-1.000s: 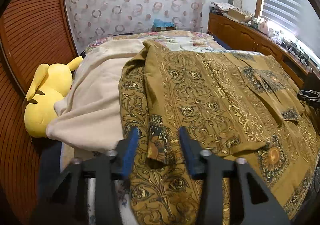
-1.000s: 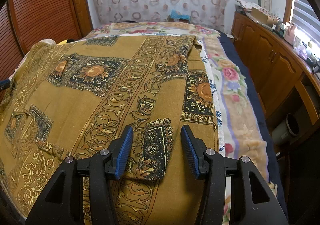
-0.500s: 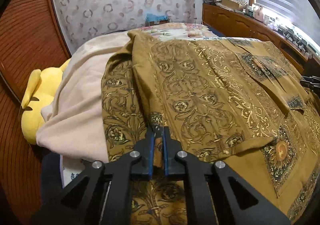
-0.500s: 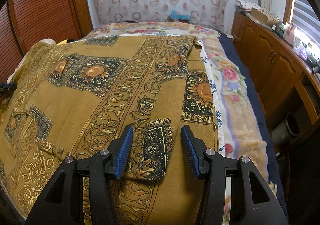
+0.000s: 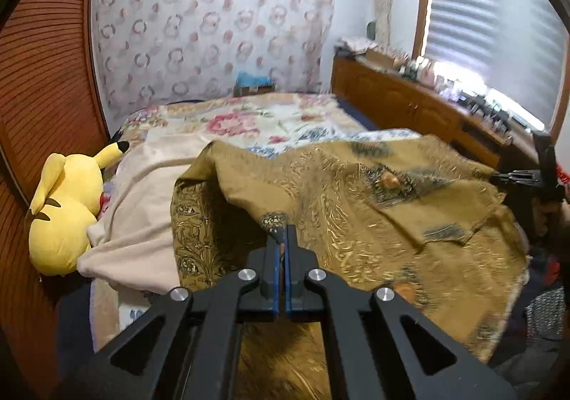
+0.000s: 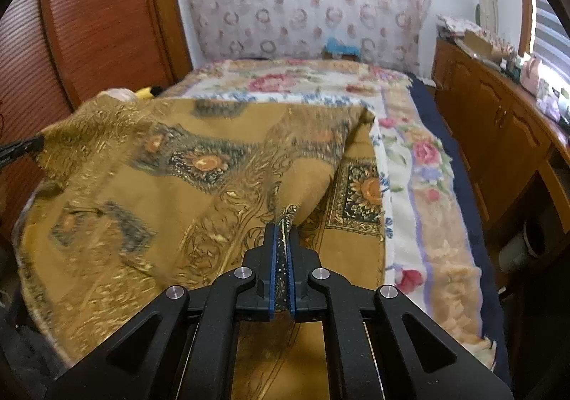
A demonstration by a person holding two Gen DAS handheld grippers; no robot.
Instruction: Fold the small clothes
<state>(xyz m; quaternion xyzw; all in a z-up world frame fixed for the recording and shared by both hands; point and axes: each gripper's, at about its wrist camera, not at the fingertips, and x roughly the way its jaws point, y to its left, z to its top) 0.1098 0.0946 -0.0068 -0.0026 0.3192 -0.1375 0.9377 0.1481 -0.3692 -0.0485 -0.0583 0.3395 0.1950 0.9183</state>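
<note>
The left tool (image 5: 281, 236) is clamped on the near hem of the mustard-gold patterned garment (image 5: 356, 193), a fold of cloth pinched flat between its blue pads. The right tool (image 6: 283, 232) is likewise closed on the garment's (image 6: 178, 186) hem, with a dark printed strip of fabric showing between its pads; its jaws have just been closing onto it. Both pinched spots stand raised above the bed (image 5: 249, 122), so the cloth tents up from each grip and sags between them.

The garment lies spread across the near half of the bed, over a floral blanket (image 6: 409, 168) that shows bare along the bed's right edge and toward the far end. Its far edge is rumpled and partly blurred. In the left view the right tool appears as a dark shape at the garment's right corner; in the right view the left tool's tip shows at the cloth's left edge.

A beige blanket (image 5: 142, 193) lies along the bed's left side, touching the garment, and a yellow plush toy (image 5: 64, 211) rests against the bed's left edge beside a slatted wooden wall (image 5: 42, 79).
</note>
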